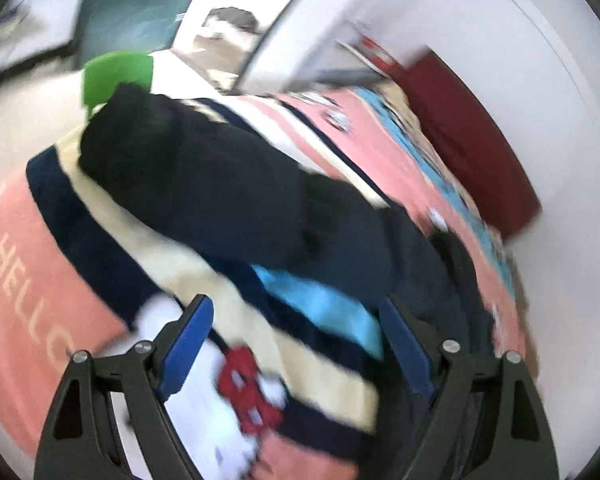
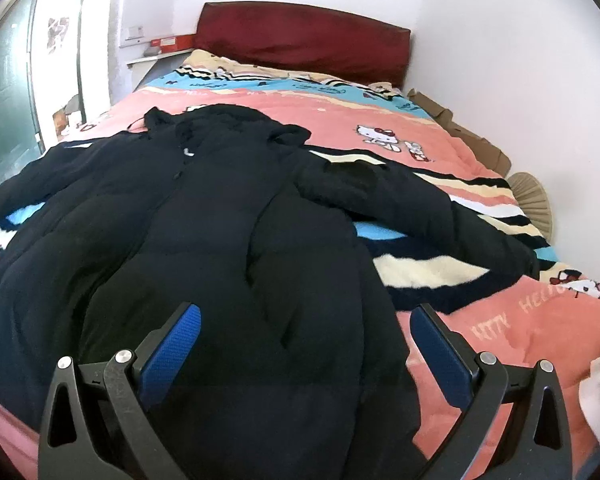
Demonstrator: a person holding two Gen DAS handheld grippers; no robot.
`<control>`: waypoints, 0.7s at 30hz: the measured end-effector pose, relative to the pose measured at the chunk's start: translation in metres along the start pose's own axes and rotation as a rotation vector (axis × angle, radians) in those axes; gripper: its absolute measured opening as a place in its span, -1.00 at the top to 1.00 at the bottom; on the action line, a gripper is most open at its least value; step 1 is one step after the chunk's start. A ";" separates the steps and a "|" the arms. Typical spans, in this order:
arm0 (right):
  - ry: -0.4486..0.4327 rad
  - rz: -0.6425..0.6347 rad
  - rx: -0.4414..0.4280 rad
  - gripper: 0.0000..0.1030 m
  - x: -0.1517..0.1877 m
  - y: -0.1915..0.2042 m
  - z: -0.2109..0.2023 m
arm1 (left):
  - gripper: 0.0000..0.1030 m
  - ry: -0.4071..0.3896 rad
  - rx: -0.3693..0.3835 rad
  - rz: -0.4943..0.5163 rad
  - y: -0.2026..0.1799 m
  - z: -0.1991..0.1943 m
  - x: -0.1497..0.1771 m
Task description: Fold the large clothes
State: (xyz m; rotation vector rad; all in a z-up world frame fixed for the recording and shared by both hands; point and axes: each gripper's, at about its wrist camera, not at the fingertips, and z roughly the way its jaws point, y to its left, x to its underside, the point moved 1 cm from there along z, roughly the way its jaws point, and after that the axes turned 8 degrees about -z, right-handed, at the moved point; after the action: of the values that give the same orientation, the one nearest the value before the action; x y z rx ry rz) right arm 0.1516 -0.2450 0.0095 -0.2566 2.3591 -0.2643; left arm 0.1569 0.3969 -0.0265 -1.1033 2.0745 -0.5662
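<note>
White walls close round a bed (image 2: 480, 148) covered by a pink cartoon-print blanket (image 2: 340, 116), with a dark red headboard (image 2: 304, 40) far ahead of the right gripper (image 2: 306, 330). Spread on that blanket, a black padded jacket (image 2: 204, 216) lies front up, hood away, its hem just under and ahead of this claw, whose blue pads are spread wide and hold nothing. One sleeve (image 2: 420, 208) stretches off ahead and to the claw's right, across the striped band. The left gripper (image 1: 296, 326) is likewise spread and empty, hovering above blanket with the other sleeve (image 1: 204, 184) lying ahead of it; that view is motion-blurred, so finer contact cannot be told. A good first fold likely means pinching each sleeve near the cuff and laying it flat over the chest, gripping the shell only, not the blanket beneath. Open blanket lies right of the right claw; the wall side is tight, while a green chair (image 1: 118, 76) stands beyond the bed edge ahead of the left claw.
</note>
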 end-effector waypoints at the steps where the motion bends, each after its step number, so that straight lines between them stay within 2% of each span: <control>1: 0.002 0.004 0.002 -0.99 -0.002 -0.001 0.002 | -0.62 -0.004 -0.005 -0.036 0.009 0.007 -0.007; 3: 0.009 0.010 0.008 -0.99 -0.005 -0.004 0.007 | -0.62 -0.010 -0.005 -0.101 0.025 0.019 -0.019; 7: 0.023 0.007 0.022 -0.99 -0.009 -0.006 0.015 | -0.62 -0.034 0.045 -0.254 0.060 0.035 -0.039; 13: 0.046 0.020 0.045 -0.99 -0.009 -0.016 0.023 | -0.59 -0.082 0.078 -0.331 0.076 0.047 -0.057; 15: 0.055 0.026 0.054 -0.99 -0.008 -0.020 0.026 | -0.50 -0.102 0.086 -0.379 0.084 0.049 -0.062; 17: 0.059 0.029 0.061 -0.99 -0.008 -0.021 0.027 | -0.18 -0.110 0.099 -0.428 0.094 0.049 -0.065; 18: 0.058 0.030 0.064 -0.99 -0.008 -0.022 0.027 | -0.08 -0.109 0.102 -0.448 0.096 0.050 -0.067; 20: 0.054 0.033 0.066 -0.99 -0.008 -0.024 0.027 | 0.30 -0.102 0.097 -0.483 0.104 0.056 -0.071; 21: 0.053 0.033 0.066 -0.99 -0.008 -0.024 0.026 | 0.37 -0.099 0.096 -0.493 0.106 0.057 -0.073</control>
State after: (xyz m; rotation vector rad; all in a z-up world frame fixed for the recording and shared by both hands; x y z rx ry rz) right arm 0.1783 -0.2691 0.0023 -0.1808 2.3994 -0.3367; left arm 0.1719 0.5126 -0.1059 -1.5612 1.6700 -0.8179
